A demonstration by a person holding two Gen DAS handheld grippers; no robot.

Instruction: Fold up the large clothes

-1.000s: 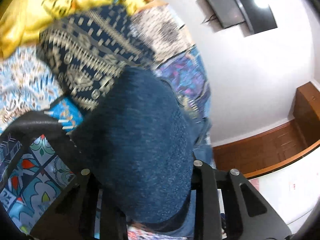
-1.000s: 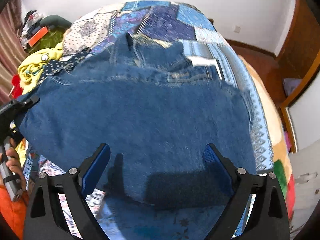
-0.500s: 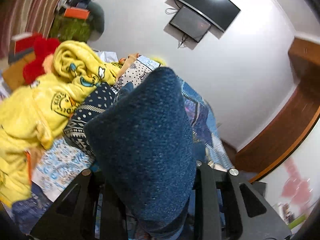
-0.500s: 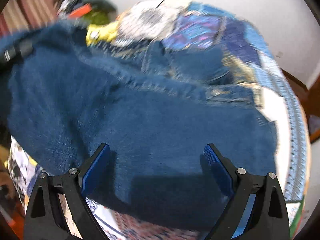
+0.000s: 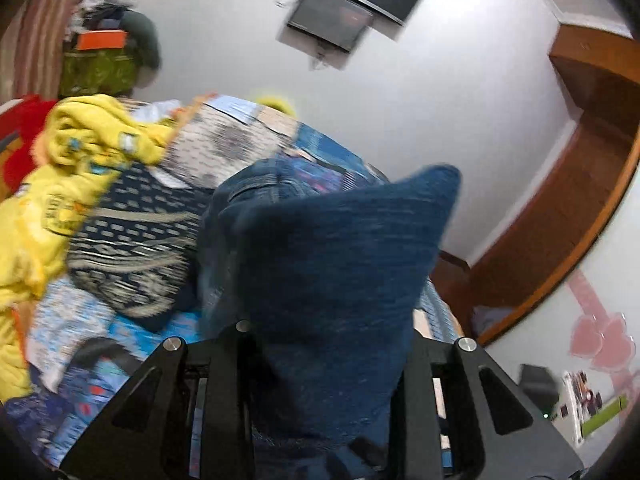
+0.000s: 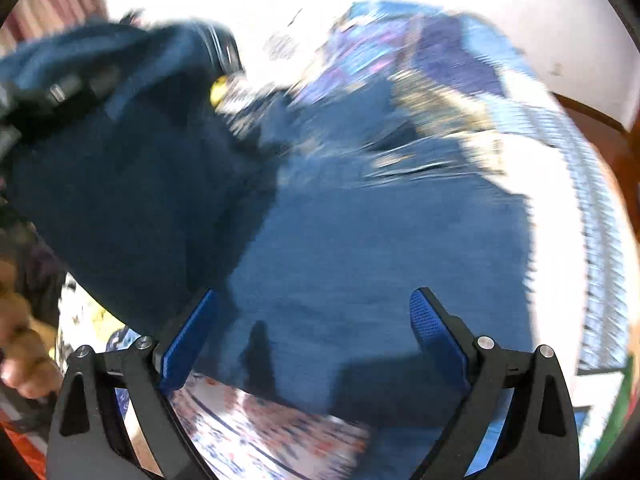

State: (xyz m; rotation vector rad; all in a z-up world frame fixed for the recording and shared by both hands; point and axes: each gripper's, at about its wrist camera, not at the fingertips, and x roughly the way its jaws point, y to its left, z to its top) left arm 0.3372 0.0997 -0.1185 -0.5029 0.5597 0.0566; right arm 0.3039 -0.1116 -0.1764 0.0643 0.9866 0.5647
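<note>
A large blue denim garment (image 6: pixel 380 248) lies across the patchwork bed. My left gripper (image 5: pixel 324 356) is shut on a corner of the denim (image 5: pixel 340 264) and holds it raised so the cloth stands up in front of the lens. In the right wrist view that lifted part (image 6: pixel 120 168) hangs at the left, with the left gripper at its top edge. My right gripper (image 6: pixel 312 336) is open, its blue pads (image 6: pixel 436 328) hovering just over the flat denim, holding nothing. The right wrist view is blurred by motion.
The patchwork bedspread (image 5: pixel 248 136) carries a yellow garment (image 5: pixel 80 148) and a dark patterned cloth (image 5: pixel 136 240) at the left. A wall-mounted screen (image 5: pixel 340 12) and wooden trim (image 5: pixel 560 216) lie beyond. A hand (image 6: pixel 24 360) shows at the left edge.
My left gripper has lifted the denim corner up and swung it over toward the bed's middle. The right gripper stays open over the cloth while its view tilts and blurs.
</note>
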